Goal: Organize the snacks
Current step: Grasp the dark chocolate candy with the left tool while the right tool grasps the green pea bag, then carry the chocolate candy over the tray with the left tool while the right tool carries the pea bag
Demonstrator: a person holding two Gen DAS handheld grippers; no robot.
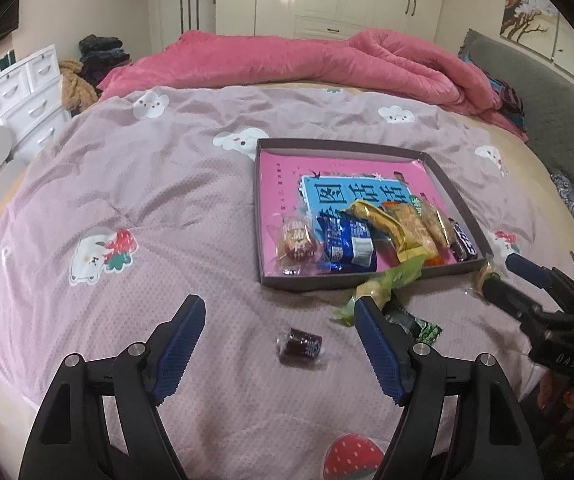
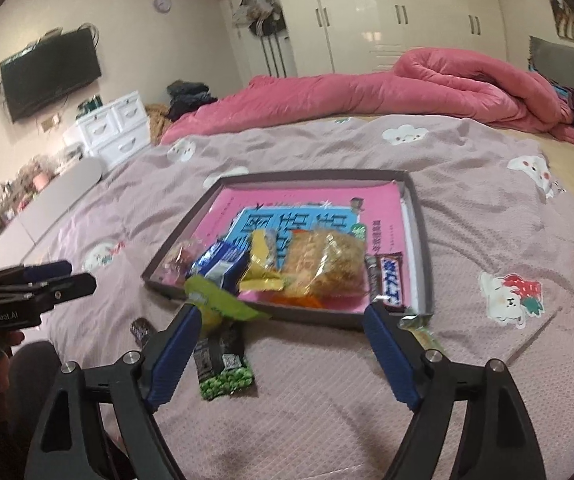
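On the bedspread point(image 1: 167, 200), your left gripper point(image 1: 277, 312) jaws spread, empty, above a dark wrapped candy point(image 1: 299, 346), your right gripper point(image 2: 283, 322) likewise released, tray point(image 1: 367, 280) of snacks ahead, green packet point(image 2: 223, 372) just outside.

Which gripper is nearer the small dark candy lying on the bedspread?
Left. The candy lies just ahead of the open left gripper, between its fingers; the right gripper is off by the tray's corner.
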